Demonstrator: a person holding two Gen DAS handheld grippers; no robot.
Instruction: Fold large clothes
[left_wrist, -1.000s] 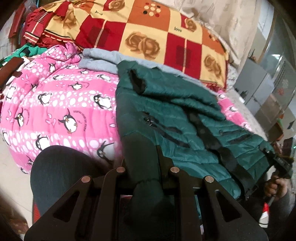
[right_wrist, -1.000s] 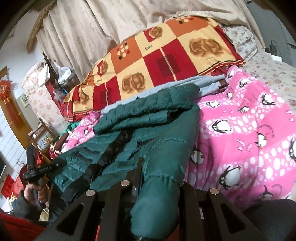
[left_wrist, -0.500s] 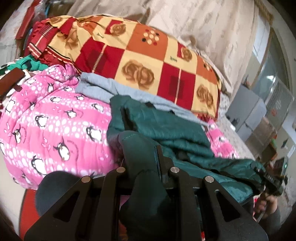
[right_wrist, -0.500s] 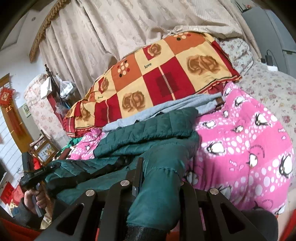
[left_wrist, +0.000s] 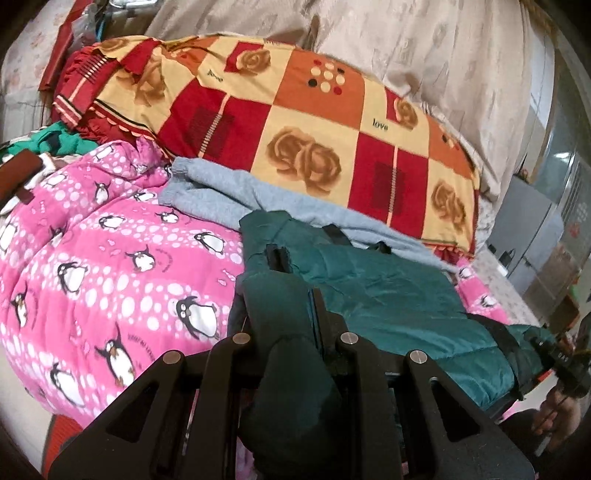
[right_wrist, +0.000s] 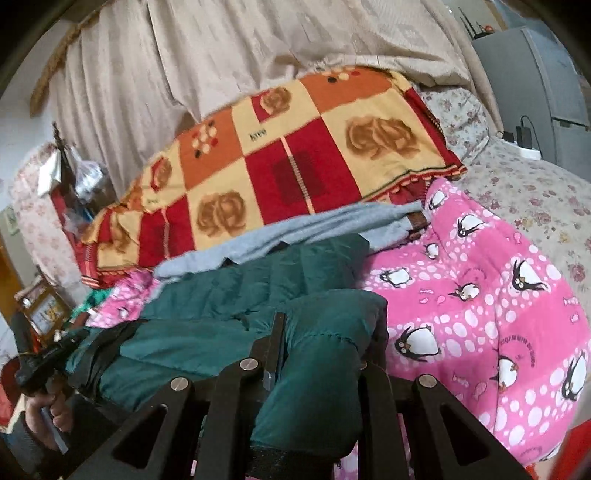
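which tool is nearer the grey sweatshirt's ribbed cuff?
Left. The cuff lies up and left of the left tool, a stretch of penguin quilt between them. The right tool grips the green puffer jacket at the opposite end.

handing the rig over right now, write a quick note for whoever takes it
Left gripper: shut on a cuffed end of the dark green quilted puffer jacket.
Right gripper: shut on the jacket's other end.
The jacket lies across the pink penguin-print quilt, against the grey knit garment and the red and orange checked rose blanket.
Done: both ends gripped, near edge raised.
Left: carry it over, lay it flat, release.
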